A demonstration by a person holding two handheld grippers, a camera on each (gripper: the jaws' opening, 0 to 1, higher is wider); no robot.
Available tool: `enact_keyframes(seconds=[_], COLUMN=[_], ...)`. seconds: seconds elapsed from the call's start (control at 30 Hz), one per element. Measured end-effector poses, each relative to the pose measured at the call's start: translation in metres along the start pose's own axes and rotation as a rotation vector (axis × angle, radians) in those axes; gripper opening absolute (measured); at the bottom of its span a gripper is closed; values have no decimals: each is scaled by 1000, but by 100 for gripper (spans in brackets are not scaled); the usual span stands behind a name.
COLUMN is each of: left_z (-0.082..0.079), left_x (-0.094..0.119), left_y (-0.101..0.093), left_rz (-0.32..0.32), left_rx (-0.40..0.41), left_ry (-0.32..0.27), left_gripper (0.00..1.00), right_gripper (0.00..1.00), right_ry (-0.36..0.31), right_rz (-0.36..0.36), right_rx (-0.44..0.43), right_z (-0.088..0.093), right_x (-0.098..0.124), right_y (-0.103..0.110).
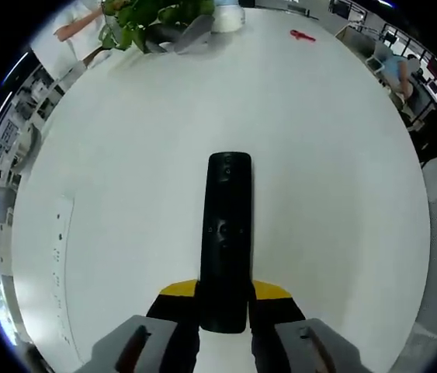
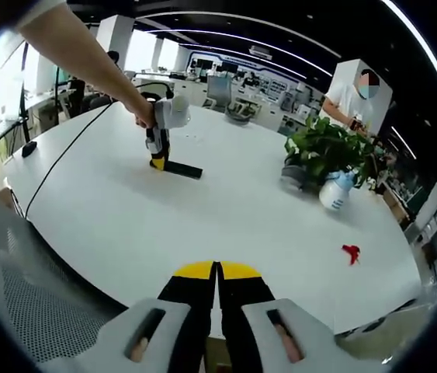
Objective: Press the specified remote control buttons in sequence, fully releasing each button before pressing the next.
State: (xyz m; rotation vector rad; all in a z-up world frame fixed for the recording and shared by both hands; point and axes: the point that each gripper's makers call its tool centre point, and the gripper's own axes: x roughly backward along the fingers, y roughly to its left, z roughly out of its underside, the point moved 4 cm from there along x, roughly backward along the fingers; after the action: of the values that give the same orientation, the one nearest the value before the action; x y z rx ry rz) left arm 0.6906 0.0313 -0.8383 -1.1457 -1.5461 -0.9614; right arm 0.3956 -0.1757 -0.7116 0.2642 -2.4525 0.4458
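A long black remote control (image 1: 227,233) lies flat on the white table (image 1: 334,171), pointing away from me. My left gripper (image 1: 224,292) is shut on the remote's near end, one yellow-tipped jaw on each side. In the right gripper view, a person's hand holds that left gripper (image 2: 157,158) upright at the far side of the table, with the remote (image 2: 185,170) stretching right from it. My right gripper (image 2: 216,273) hovers over the near table edge, jaws pressed together with nothing between them.
A potted plant (image 2: 328,148) and a white spray bottle (image 2: 334,191) stand at the right, with a small red item (image 2: 350,252) nearer. A black cable (image 2: 63,155) runs across the left. A mesh chair (image 2: 39,311) sits below. A person (image 2: 355,97) stands behind the plant.
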Motion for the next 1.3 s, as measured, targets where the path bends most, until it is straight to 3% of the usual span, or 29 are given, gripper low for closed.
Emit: enact_keyframes(seconds=[0.3,1.3], left_z=[3,2], left_x=[1,0], left_y=[-13,-29], left_rz=[8,-5], left_rx=[9,-48], left_ry=[-16,59], left_gripper=[23,23], right_gripper=[0,0], right_ry=[-5,-8], right_rz=[-3,-14], right_rx=[5,21], right_z=[-1,-1], right_x=[1,1], right_y=[1,3])
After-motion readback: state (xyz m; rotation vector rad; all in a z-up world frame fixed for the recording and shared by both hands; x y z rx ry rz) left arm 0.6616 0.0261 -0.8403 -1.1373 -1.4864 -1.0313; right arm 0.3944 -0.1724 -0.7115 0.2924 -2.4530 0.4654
